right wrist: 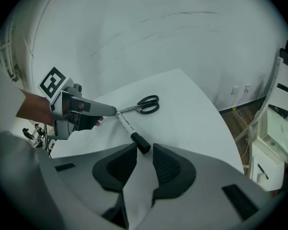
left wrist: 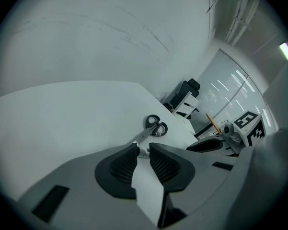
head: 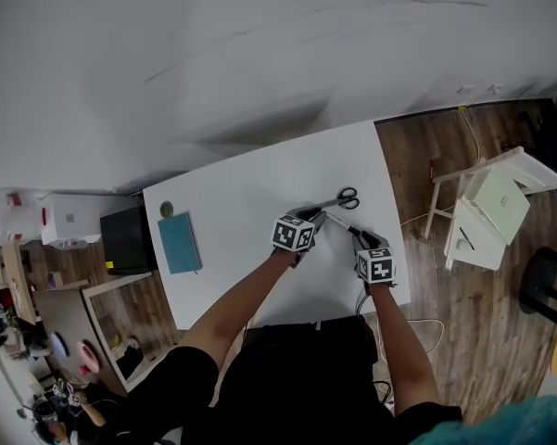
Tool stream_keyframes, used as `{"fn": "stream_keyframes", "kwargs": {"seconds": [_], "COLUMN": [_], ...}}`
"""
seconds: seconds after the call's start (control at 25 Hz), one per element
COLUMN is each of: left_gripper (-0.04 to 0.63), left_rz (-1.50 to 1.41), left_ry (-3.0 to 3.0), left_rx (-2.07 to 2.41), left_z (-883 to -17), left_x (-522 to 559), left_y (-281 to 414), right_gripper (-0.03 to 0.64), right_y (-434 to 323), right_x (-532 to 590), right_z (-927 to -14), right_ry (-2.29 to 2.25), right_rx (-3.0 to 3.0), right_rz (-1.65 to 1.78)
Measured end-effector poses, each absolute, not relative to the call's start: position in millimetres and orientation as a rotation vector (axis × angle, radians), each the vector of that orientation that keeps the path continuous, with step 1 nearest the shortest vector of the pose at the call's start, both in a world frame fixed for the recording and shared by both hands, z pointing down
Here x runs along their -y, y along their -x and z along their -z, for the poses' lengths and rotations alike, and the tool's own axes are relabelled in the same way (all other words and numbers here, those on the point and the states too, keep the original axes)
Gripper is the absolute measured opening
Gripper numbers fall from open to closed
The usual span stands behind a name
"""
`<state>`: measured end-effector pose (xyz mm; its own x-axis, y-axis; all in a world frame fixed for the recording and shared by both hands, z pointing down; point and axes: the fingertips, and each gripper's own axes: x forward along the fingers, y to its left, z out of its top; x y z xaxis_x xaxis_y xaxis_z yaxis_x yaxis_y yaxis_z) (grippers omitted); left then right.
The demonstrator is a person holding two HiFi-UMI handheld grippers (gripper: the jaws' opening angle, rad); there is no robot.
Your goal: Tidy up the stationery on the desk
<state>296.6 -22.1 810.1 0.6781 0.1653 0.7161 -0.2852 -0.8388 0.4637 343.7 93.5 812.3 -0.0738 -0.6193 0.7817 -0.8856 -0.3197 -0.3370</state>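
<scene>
One pair of scissors [right wrist: 146, 104], one marker [right wrist: 129, 128] — and one blue notebook [head: 179, 243].

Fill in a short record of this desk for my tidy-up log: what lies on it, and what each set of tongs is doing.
desk: white
pen: white body, black cap, lying flat between the two sets of tongs
scissors: black handles, blades together, lying by the pen's white end
notebook: teal, flat near the desk's left edge, apart from the rest
left tongs: open, pen's white end between the tips
right tongs: open, pen's black cap at the mouth, not gripped
</scene>
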Motion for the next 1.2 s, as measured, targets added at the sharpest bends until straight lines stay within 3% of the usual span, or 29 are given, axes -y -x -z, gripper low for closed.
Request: {"fn": "stream_keyframes", "kwargs": {"seconds": [0.28,1.2], "left_gripper": [0.075,0.094], "left_rz": [-1.223,-1.203], "left_ry": [-2.376,-2.457], "left_rx": [-0.058,-0.111], "left_z": [-812.3,-803.2], "left_x": [-3.8,-9.5], "left_y": [-284.0,-277.9], "right_gripper": [0.100,0.100], "right_y": [-346.9,-346.7], "right_x": [-94.3,-93.0], "right_z": [-813.1,-813.3], "right_ry": [-1.907,-1.857], "right_rx": [1.631,1.645], "right_rz": [-1.369,-1.415]}}
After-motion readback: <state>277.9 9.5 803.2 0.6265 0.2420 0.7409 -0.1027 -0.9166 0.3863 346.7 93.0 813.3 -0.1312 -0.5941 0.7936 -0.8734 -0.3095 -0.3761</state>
